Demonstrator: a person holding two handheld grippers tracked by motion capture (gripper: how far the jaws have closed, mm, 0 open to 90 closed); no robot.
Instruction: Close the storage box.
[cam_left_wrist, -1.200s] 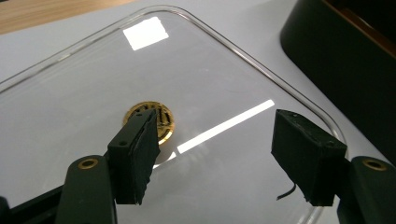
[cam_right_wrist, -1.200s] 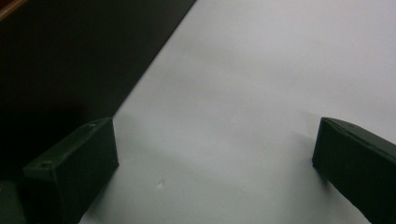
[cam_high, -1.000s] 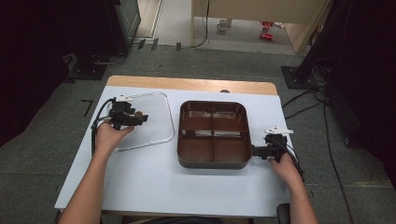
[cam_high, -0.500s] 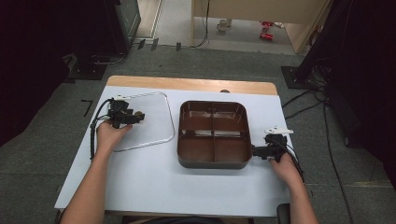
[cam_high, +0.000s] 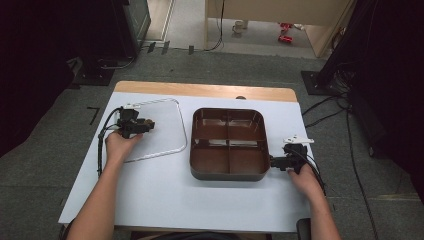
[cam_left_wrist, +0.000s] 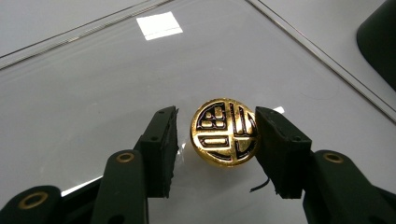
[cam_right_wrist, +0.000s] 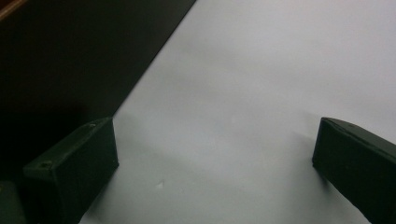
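A: Starting at the left, where does the left hand-held gripper (cam_high: 148, 123) stand?

B: Over the clear glass lid (cam_high: 167, 131), which lies flat on the counter (cam_high: 160, 195) left of the brown tray (cam_high: 228, 143). In the left gripper view its jaws straddle the gold knob (cam_left_wrist: 225, 132) at the lid's middle. The right jaw looks to be touching the knob's edge, while a slim gap shows on the left. So it is parted, not yet clamped.

A: How should the grip go?

B: I'd centre the knob between the pads so both meet it together. Closing off-centre could nudge the lid sideways on the smooth counter. The knob is a low round disc, so the jaws should catch its rim low, near the glass, or it may slip out when lifted. Then raise it level; glass that tilts can swing.

A: And the tray?

B: Four compartments, all empty as far as the high view shows. Presumably the lid belongs on it.

A: The right side?

B: The right hand-held gripper (cam_high: 276, 161) rests on the counter by the tray's right near corner, jaws wide apart, holding nothing. In the right gripper view the tray's dark wall (cam_right_wrist: 70, 60) sits just beside one jaw. It could steady the tray there.
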